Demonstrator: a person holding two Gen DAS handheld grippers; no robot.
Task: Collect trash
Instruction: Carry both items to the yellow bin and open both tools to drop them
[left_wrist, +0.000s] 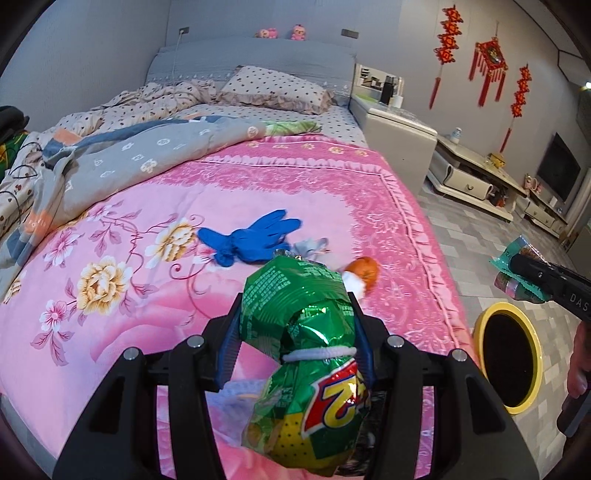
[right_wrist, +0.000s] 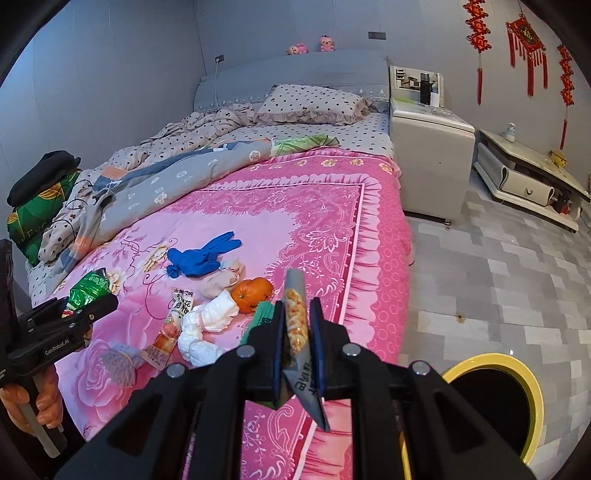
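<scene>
I am in a home bedroom: a bed (left_wrist: 229, 192) with pink floral quilt fills the centre, pillow (left_wrist: 273, 88) above, bedside cabinet (left_wrist: 397, 136) and red wall ornaments (left_wrist: 489, 70) upper right.

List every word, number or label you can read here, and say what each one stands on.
"GenRobot.AI": side of the left tongs.
"DAS": cut off by the frame edge, on the right tongs.
Large "2": upside down on the green snack bag held by the left tongs.
Chinese print on the flat wrapper in the right tongs and on the orange packet on the bedspread: too small to read.
</scene>
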